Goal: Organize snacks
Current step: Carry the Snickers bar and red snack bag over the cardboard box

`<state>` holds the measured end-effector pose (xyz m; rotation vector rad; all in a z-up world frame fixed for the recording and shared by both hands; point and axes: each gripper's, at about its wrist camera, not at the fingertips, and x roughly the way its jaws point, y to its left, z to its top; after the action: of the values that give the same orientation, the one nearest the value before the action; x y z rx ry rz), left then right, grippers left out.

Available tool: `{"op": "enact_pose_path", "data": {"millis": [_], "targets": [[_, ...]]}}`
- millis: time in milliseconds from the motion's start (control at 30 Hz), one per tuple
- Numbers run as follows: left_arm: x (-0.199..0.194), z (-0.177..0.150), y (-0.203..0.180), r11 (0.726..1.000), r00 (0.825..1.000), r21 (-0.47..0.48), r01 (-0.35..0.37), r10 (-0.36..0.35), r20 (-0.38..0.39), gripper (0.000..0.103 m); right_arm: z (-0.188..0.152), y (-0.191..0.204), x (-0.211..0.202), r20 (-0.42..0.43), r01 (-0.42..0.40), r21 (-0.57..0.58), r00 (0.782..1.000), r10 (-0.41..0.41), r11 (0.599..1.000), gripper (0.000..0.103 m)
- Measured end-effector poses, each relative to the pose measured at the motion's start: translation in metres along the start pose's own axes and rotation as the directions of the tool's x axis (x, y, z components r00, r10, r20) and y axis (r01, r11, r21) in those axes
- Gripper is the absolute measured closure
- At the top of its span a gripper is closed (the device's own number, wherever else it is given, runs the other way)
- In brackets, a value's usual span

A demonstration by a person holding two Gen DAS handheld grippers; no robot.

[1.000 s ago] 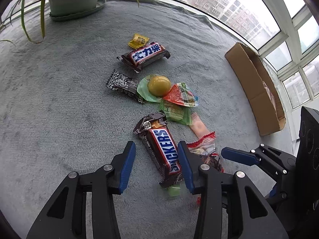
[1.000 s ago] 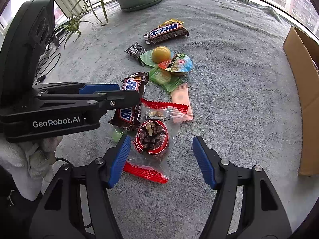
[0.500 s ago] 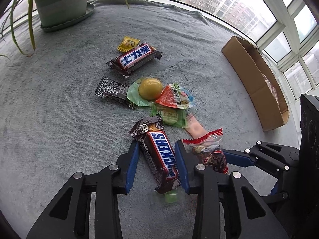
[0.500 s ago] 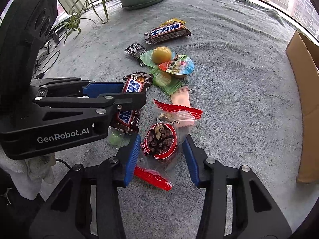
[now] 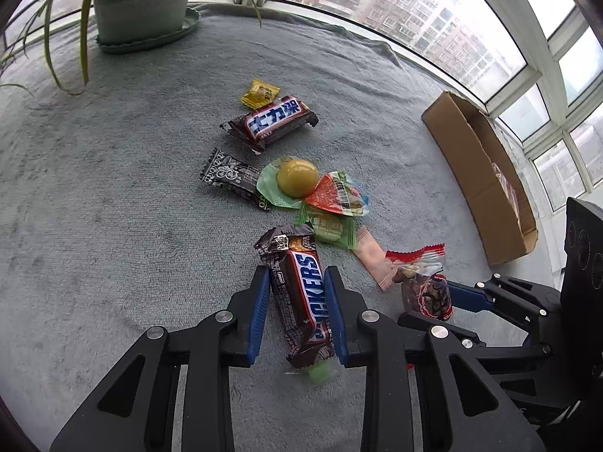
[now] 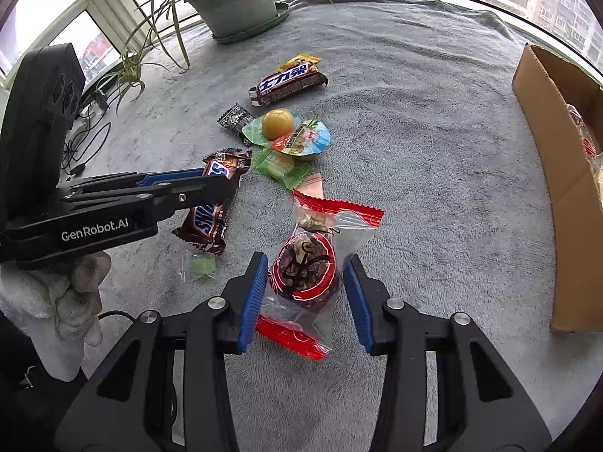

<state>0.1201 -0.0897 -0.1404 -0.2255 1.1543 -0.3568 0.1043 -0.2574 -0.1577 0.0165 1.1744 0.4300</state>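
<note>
On the grey blanket the snacks lie in a loose line running away from both claws toward the plant pot point(image 5: 143, 3), with the cardboard box point(image 5: 478, 177) off to the right, likely the place they are meant to go. The left claw point(image 5: 297, 314) is closed on the Snickers bar point(image 5: 301, 297), its blue pads pressed to the long sides, a grip across the narrow width that suits a stiff bar. The right claw point(image 6: 303, 293) is narrowed around the clear bag point(image 6: 305, 267) with red ends, the left pad touching the bulge; the right pad looks just shy of it, so I judge that grip not quite made. A small green candy point(image 6: 201, 265) lies just beside the bar's near end, and the jelly cups point(image 5: 312, 188) and the other bar point(image 5: 273, 122) lie farther off.
</note>
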Motion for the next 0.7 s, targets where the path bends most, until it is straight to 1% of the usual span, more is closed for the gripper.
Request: {"op": "enact_pose_path", "data": {"millis": [100, 167, 333, 500, 700], "targets": [[-0.003, 0.002, 0.001, 1.0, 1.0, 0.016, -0.017, 0.017, 0.016, 0.076, 0.0, -0.003, -0.001, 0.0, 0.006, 0.004, 1.0, -0.006, 1.0, 0.06], [-0.001, 0.002, 0.003, 1.0, 1.0, 0.007, -0.011, 0.011, 0.011, 0.076, 0.0, -0.004, -0.004, 0.007, 0.007, 0.009, 1.0, -0.007, 1.0, 0.06], [-0.009, 0.003, 0.003, 1.0, 1.0, -0.004, 0.001, -0.001, 0.029, 0.076, 0.001, -0.012, -0.019, 0.044, 0.005, 0.03, 0.999, -0.007, 1.0, 0.06], [-0.022, 0.016, -0.007, 0.999, 0.998, 0.005, 0.032, -0.032, 0.061, 0.076, 0.006, -0.026, -0.041, 0.088, 0.021, 0.052, 0.996, -0.026, 0.998, 0.06], [-0.035, 0.033, -0.03, 0.996, 0.992, 0.036, 0.082, -0.085, 0.089, 0.076, 0.009, -0.053, -0.071, 0.145, 0.05, 0.093, 0.987, -0.063, 0.994, 0.06]]}}
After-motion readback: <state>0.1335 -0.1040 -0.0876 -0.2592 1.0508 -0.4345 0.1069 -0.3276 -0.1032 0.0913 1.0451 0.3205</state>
